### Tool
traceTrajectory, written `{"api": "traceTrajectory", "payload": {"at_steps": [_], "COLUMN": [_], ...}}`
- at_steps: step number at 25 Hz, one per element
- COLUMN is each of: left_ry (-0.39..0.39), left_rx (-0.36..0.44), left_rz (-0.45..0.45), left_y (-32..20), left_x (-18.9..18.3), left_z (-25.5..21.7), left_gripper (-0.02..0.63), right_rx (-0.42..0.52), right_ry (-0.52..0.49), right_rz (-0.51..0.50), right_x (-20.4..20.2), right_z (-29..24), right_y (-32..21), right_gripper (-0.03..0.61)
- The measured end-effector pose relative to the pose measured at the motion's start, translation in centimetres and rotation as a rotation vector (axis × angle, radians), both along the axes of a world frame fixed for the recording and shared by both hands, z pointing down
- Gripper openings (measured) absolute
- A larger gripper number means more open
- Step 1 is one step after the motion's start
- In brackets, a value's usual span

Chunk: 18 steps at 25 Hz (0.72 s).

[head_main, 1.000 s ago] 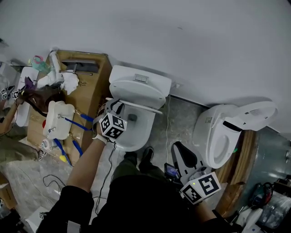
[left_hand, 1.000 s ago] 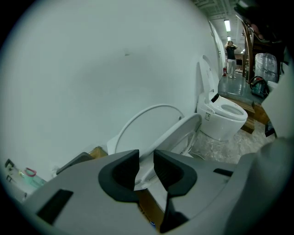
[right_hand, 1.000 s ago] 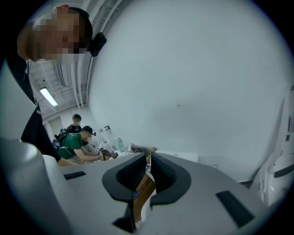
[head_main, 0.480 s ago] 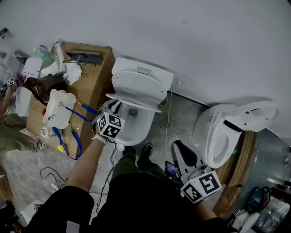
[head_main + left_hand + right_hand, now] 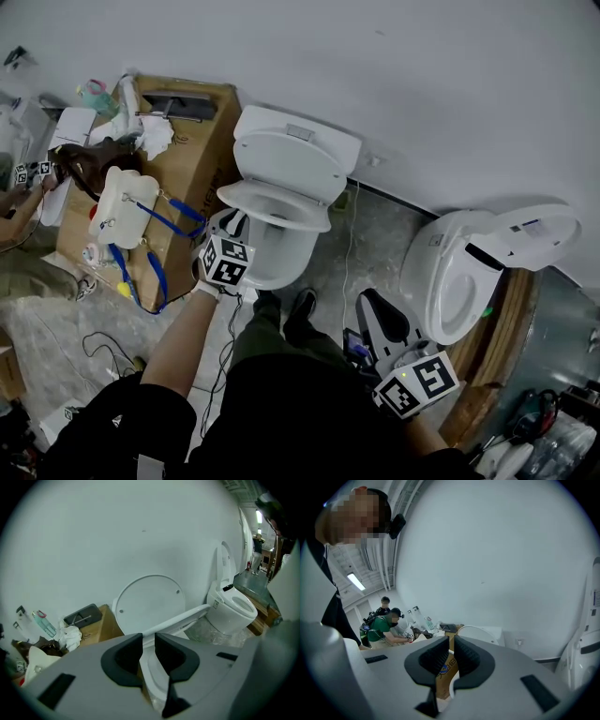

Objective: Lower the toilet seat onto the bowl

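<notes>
A white toilet stands against the wall with its lid (image 5: 292, 159) up. Its seat (image 5: 314, 217) hangs tilted, partway between the lid and the bowl (image 5: 272, 267). My left gripper (image 5: 230, 221) is at the seat's left front rim and is shut on it. In the left gripper view the seat's edge (image 5: 183, 618) runs out from between the pads of the left gripper (image 5: 148, 644), with the lid (image 5: 150, 602) behind. My right gripper (image 5: 377, 311) is low at the right, away from the toilet and shut on nothing; the right gripper (image 5: 451, 656) view shows its pads nearly touching.
A cardboard box (image 5: 202, 141) piled with clutter stands just left of the toilet, with a white object and blue cords (image 5: 122, 211) on it. A second toilet (image 5: 459, 281), lid open, stands at the right. Cables (image 5: 103, 352) lie on the floor. Other people (image 5: 386, 625) crouch by the box.
The seat has swung away from the upright lid and come partway down, with my left gripper closing on its rim and moving down with it. The right gripper has stayed put.
</notes>
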<state>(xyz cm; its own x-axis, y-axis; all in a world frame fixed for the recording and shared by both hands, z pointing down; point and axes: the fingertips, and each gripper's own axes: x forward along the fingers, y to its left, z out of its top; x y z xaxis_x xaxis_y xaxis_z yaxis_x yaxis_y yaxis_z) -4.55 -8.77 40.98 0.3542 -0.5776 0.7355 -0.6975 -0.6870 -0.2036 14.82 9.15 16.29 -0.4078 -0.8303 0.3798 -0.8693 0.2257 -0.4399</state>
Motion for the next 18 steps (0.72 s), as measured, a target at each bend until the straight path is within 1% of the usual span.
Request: {"api": "traceTrajectory", "payload": {"at_steps": [9, 11, 13, 15, 16, 18], "left_ry": [0.01, 0.018, 0.05, 0.102, 0.124, 0.138], "left_rx": [-0.028, -0.04, -0.072, -0.11, -0.122, -0.137], "left_rz": [-0.107, -0.144, -0.21, -0.273, -0.293, -0.311], "left_y": [2.3, 2.6, 2.9, 3.3, 3.5, 3.8], "left_x": [-1.2, -1.6, -2.0, -2.3, -2.3, -2.4], "left_z": [1.5, 1.9, 2.4, 2.9, 3.1, 3.5], "left_gripper": [0.087, 0.091, 0.107, 0.118, 0.118, 0.118], "right_rx": [-0.014, -0.019, -0.025, -0.033, -0.038, -0.051], "right_ry": [-0.021, -0.023, -0.024, -0.023, -0.018, 0.019], "right_rz": [-0.027, -0.03, -0.037, -0.05, -0.063, -0.11], "right_x": [0.5, 0.7, 0.7, 0.8, 0.8, 0.7], "right_z": [1.1, 1.4, 1.8, 2.4, 2.8, 4.1], "right_y": [1.7, 2.0, 2.2, 2.2, 2.1, 1.7], "right_gripper": [0.054, 0.054, 0.054, 0.054, 0.054, 0.054]}}
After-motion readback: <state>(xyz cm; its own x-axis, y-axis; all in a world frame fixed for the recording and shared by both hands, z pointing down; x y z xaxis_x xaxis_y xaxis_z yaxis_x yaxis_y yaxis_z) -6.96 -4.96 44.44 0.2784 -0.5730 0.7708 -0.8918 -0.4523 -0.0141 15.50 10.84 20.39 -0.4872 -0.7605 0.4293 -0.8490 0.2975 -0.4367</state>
